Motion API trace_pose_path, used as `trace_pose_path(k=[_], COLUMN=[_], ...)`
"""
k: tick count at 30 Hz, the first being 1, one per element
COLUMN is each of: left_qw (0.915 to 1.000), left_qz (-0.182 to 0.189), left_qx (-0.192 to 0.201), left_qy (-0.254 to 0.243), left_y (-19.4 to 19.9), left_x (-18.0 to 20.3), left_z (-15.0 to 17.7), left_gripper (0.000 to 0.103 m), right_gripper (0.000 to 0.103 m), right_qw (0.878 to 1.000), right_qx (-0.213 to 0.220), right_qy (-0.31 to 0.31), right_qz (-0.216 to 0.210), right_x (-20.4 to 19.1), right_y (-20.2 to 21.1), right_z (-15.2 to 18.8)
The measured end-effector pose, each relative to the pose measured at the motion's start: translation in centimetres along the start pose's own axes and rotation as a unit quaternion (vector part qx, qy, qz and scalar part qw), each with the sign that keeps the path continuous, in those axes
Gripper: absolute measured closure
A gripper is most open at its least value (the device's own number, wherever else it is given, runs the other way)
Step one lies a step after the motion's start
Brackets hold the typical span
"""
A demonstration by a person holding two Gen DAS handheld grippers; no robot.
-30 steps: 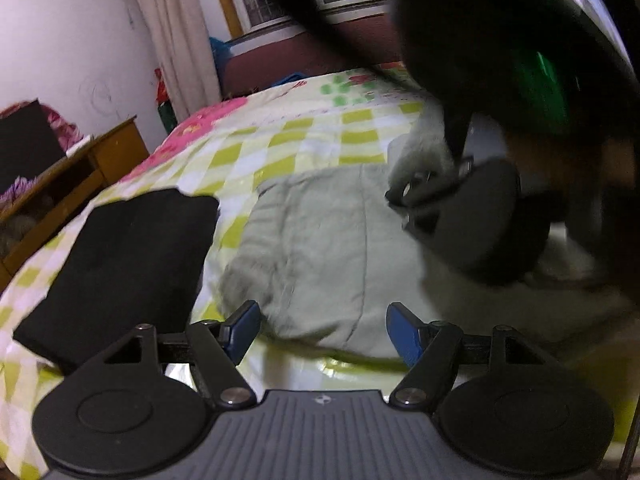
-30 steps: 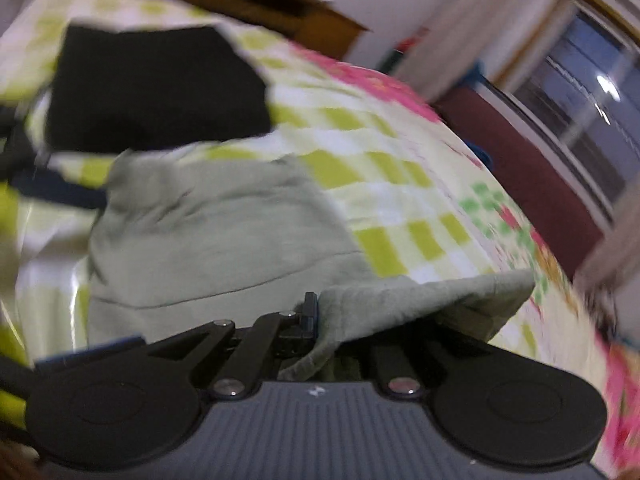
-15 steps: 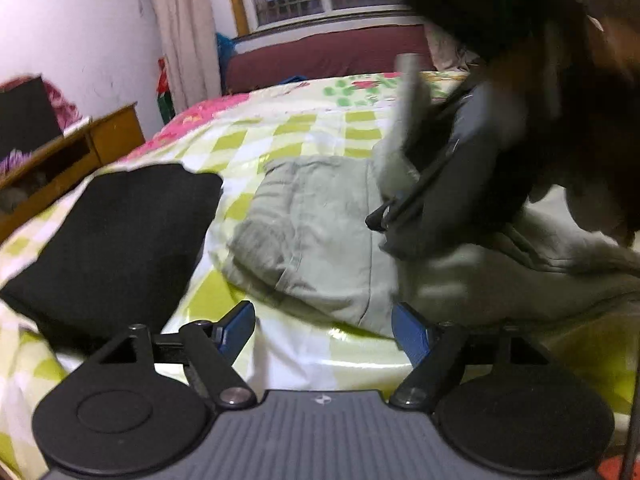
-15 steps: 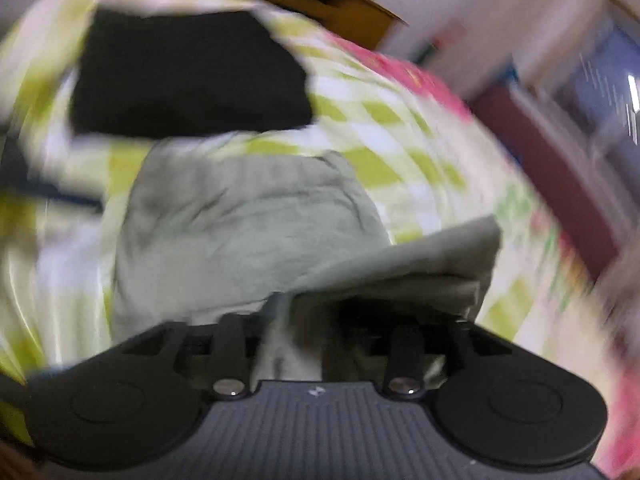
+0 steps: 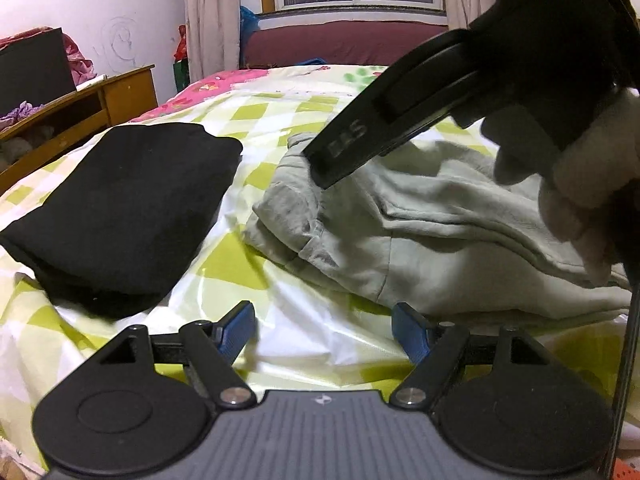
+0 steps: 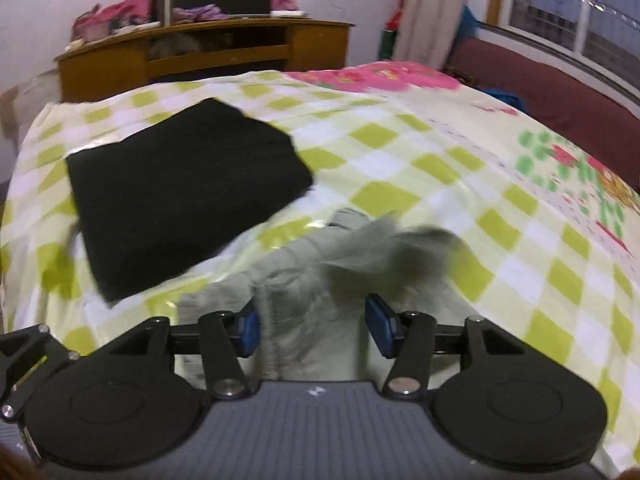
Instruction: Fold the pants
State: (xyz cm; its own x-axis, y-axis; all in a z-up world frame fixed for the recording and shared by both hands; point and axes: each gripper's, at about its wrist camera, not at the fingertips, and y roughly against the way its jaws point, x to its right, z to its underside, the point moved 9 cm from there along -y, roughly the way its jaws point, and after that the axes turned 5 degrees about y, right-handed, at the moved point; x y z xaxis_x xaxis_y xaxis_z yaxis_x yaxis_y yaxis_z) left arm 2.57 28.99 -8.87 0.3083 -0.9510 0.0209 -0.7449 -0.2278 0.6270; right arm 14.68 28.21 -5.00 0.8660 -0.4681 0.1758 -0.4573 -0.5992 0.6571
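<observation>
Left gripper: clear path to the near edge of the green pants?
Probably yes. The left gripper is open, with only bare bedsheet before the green pants. The right gripper hovers above the farther part.

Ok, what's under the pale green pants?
The pale green pants lie directly on the yellow-green checked bedsheet, which shows all around them. Whatever is beneath their bunched folds is covered.

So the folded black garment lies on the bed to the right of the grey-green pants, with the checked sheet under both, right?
Not quite. The folded black garment lies to the left of the grey-green pants, not the right, as both wrist views show. The rest holds: both rest on the checked sheet.
</observation>
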Motion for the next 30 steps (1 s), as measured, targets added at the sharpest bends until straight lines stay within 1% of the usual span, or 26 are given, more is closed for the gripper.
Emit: trace_pose_path(k=[2, 4, 8, 10, 12, 14, 15, 18, 21, 22, 24, 26, 27, 30], left_qw=[1.0, 1.0, 1.0, 0.9998, 0.9992, 0.9981, 0.9977, 0.9961, 0.9944, 0.9944, 0.9951, 0.9956, 0.9959, 0.9956], left_qz=[-0.002, -0.004, -0.008, -0.01, -0.019, -0.023, -0.022, -0.022, -0.032, -0.03, -0.027, -0.031, -0.032, -0.032], left_qx=[-0.001, -0.001, 0.004, 0.013, 0.033, 0.053, 0.061, 0.078, 0.087, 0.087, 0.078, 0.065, 0.058, 0.049], left_qy=[0.0, -0.001, -0.004, -0.009, -0.015, -0.021, -0.022, -0.036, -0.052, -0.053, -0.053, -0.059, -0.061, -0.074], left_y=[0.2, 0.2, 0.3, 0.5, 1.1, 1.8, 1.9, 1.5, 0.5, 0.3, -0.4, -1.0, -1.2, -1.3], left_x=[-0.1, -0.2, -0.2, -0.1, 0.0, 0.0, 0.0, 0.6, 1.1, 1.2, 1.5, 1.7, 1.8, 2.5], left_z=[0.1, 0.1, -0.3, -0.9, -1.7, -2.7, -3.3, -5.0, -6.3, -6.6, -6.7, -6.3, -6.1, -5.6], left_gripper=[0.014, 0.014, 0.014, 0.014, 0.014, 0.014, 0.014, 0.014, 0.014, 0.014, 0.014, 0.014, 0.014, 0.014], right_gripper=[0.048, 0.048, 0.045, 0.045, 0.045, 0.044, 0.044, 0.044, 0.044, 0.044, 0.039, 0.037, 0.037, 0.039], right_qw=[1.0, 1.0, 0.998, 0.996, 0.993, 0.99, 0.989, 0.994, 0.995, 0.995, 0.994, 0.995, 0.994, 0.992], right_qx=[0.001, -0.002, -0.006, -0.008, -0.008, -0.004, -0.004, -0.008, -0.025, -0.04, -0.05, -0.044, -0.039, -0.015], right_qy=[0.008, -0.003, -0.055, -0.085, -0.116, -0.142, -0.144, -0.11, -0.092, -0.088, -0.081, -0.069, -0.073, -0.101], right_qz=[-0.004, -0.006, 0.002, 0.013, 0.023, 0.018, 0.016, 0.016, -0.02, -0.038, -0.053, -0.057, -0.064, -0.068], right_x=[-0.3, 0.3, 3.0, 5.1, 6.9, 8.2, 8.5, 8.3, 6.9, 6.3, 5.4, 5.3, 5.4, 6.6], right_y=[0.2, 0.6, 2.3, 2.6, 2.7, 2.6, 2.2, -0.1, -3.4, -4.8, -6.4, -6.8, -6.5, -4.3], right_z=[0.3, 0.8, 2.4, 2.9, 3.1, 3.1, 2.8, 1.4, 0.2, 0.1, 0.0, -0.3, -0.6, -1.0])
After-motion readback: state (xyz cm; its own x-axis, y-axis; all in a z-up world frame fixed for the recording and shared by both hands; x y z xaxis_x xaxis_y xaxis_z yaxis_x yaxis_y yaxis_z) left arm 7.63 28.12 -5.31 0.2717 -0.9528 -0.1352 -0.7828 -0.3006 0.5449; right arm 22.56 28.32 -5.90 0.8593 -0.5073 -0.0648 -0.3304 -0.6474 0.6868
